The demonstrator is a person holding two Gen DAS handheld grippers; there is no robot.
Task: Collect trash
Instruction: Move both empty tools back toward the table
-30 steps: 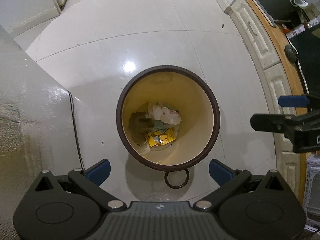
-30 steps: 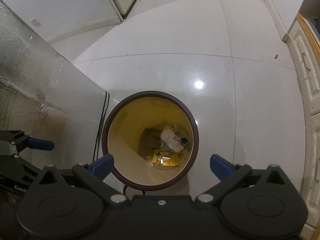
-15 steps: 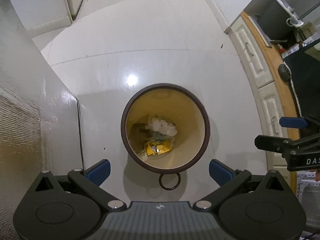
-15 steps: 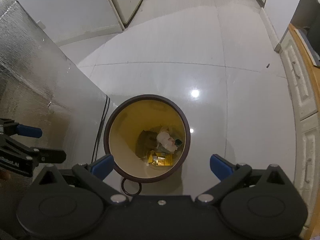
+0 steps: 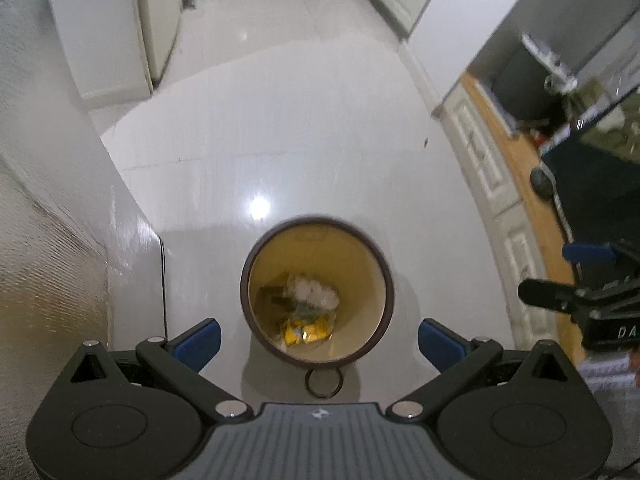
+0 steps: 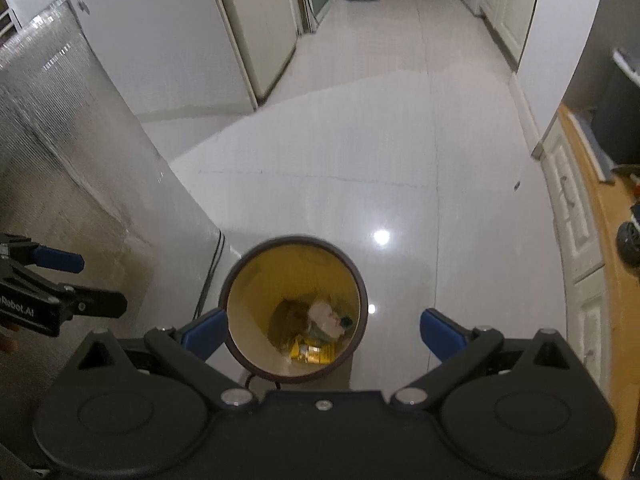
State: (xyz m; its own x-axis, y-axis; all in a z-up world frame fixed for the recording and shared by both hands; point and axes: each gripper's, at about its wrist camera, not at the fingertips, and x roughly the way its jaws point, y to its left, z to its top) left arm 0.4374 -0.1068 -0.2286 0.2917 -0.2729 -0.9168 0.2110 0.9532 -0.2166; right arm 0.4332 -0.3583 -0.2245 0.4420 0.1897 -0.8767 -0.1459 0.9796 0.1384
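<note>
A round bin with a brown rim and yellow inside stands on the white tiled floor; it also shows in the right wrist view. In it lie a white crumpled wrapper, a yellow packet and brown scraps. My left gripper is open and empty, high above the bin. My right gripper is open and empty, also high above it. The right gripper shows at the right edge of the left wrist view; the left one at the left edge of the right wrist view.
A textured metallic appliance with a cable stands left of the bin. White cabinets with a wooden counter run along the right. A hallway with doors opens ahead.
Both grippers have risen and tilted up away from the bin, which now looks smaller and lower in both views. More hallway shows. Both stay open and empty.
</note>
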